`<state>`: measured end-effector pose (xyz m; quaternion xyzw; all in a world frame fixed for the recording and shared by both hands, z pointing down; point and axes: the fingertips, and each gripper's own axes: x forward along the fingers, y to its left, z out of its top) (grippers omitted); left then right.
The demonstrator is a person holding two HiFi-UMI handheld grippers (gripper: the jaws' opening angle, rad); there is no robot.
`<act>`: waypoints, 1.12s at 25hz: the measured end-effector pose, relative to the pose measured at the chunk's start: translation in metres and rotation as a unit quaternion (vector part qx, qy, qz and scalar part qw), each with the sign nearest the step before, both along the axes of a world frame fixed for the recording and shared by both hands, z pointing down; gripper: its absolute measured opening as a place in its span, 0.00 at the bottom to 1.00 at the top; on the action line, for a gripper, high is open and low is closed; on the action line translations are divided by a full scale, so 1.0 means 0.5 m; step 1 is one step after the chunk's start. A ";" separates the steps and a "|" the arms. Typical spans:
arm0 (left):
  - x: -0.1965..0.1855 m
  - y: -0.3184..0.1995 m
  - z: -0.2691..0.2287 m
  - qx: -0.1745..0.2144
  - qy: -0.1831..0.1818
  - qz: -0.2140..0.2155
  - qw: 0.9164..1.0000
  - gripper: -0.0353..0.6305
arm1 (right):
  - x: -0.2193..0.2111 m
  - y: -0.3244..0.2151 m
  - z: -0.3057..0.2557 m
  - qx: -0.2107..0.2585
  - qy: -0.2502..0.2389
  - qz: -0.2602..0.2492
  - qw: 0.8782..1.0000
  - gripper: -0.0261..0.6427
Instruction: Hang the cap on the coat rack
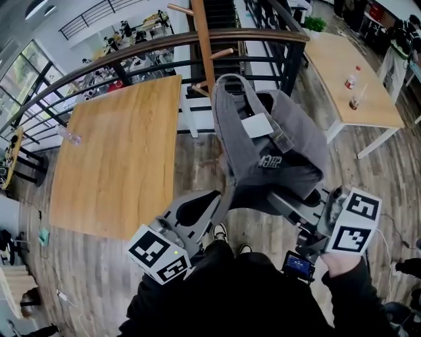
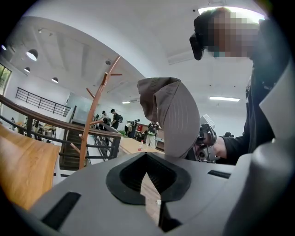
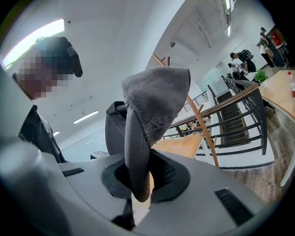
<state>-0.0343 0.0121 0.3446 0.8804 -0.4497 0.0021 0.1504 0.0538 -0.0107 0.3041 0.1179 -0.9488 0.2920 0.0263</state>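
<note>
A grey cap [image 1: 276, 138] hangs in the air between my two grippers, in front of the wooden coat rack [image 1: 202, 39]. My right gripper [image 1: 279, 197] is shut on the cap's edge, and in the right gripper view the fabric [image 3: 152, 97] runs down between the jaws [image 3: 138, 184]. My left gripper [image 1: 220, 196] stands at the cap's left edge. In the left gripper view its jaws [image 2: 146, 156] are shut with only floor showing through the slit, and the cap's brim [image 2: 177, 115] rises just beyond the right jaw's tip. The rack's pole and pegs [image 2: 94, 110] [image 3: 198, 124] stand behind the cap.
A large wooden table [image 1: 118, 158] with a plastic bottle [image 1: 69, 137] lies to the left. A dark curved railing [image 1: 164, 43] and a staircase [image 1: 220, 20] run behind the rack. A second table [image 1: 342, 79] with bottles stands at the right. The person's shoes [image 1: 227, 233] are below the cap.
</note>
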 end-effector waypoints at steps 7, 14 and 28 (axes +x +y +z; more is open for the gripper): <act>-0.041 -0.134 -0.014 0.002 0.007 0.020 1.000 0.06 | -0.041 -0.115 -0.023 0.006 0.004 0.013 1.000 0.10; -0.094 -0.265 -0.050 0.031 0.006 0.040 0.999 0.06 | -0.092 -0.204 -0.061 0.040 -0.001 0.019 0.999 0.10; -0.158 -0.406 -0.097 0.058 0.018 0.094 0.994 0.06 | -0.173 -0.326 -0.140 0.070 -0.017 0.062 0.996 0.10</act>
